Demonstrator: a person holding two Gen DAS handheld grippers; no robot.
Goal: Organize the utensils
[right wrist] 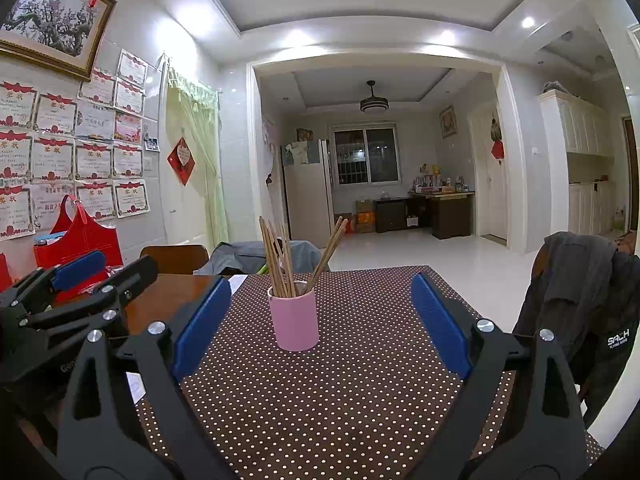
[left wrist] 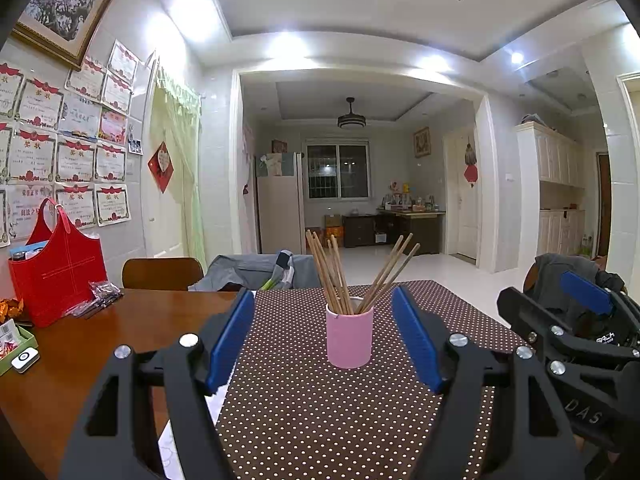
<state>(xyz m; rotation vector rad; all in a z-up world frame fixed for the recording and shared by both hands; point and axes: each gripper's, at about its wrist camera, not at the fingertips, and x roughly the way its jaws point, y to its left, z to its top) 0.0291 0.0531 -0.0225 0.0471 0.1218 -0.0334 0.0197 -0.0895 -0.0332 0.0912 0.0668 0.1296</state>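
Note:
A pink cup (left wrist: 349, 338) stands upright on the brown dotted cloth (left wrist: 320, 420), holding several wooden chopsticks (left wrist: 336, 276) that fan out left and right. My left gripper (left wrist: 324, 336) is open and empty, its blue pads on either side of the cup, a little short of it. My right gripper (right wrist: 320, 320) is open and empty, also facing the cup (right wrist: 295, 322) and its chopsticks (right wrist: 280, 256) from a short way back on the cloth (right wrist: 340, 400). Each gripper shows in the other's view: the right one (left wrist: 568, 312) at the right, the left one (right wrist: 92, 276) at the left.
A red bag (left wrist: 56, 276) and small packets (left wrist: 100, 294) sit on the wooden table (left wrist: 80, 360) at the left, with a green box (left wrist: 16, 344) near the edge. Chairs stand behind the table (left wrist: 162, 274) and at the right, draped with a dark jacket (right wrist: 580, 300).

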